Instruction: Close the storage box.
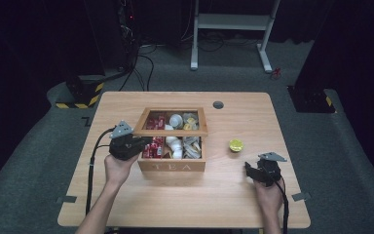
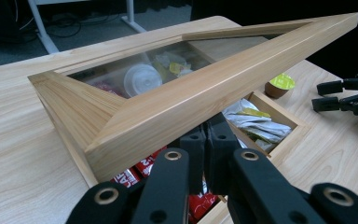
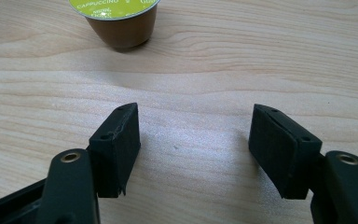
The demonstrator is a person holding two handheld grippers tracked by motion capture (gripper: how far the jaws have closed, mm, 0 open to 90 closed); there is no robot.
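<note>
The wooden tea box, front marked "TEA", sits mid-desk. Its glass-paned lid stands part-raised, propped from beneath by the left hand-held gripper, jaws together under the front rail. The capsule, labelled "CAPPUCCINO", stands toward the desk's right edge; the right hand-held gripper points at it, jaws wide, empty, presumably to collect it.

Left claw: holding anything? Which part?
It cannot be told for sure. The left claw is closed under the front edge of the tea box lid, which sits raised; it looks propped from below, not clearly pinched.
</note>
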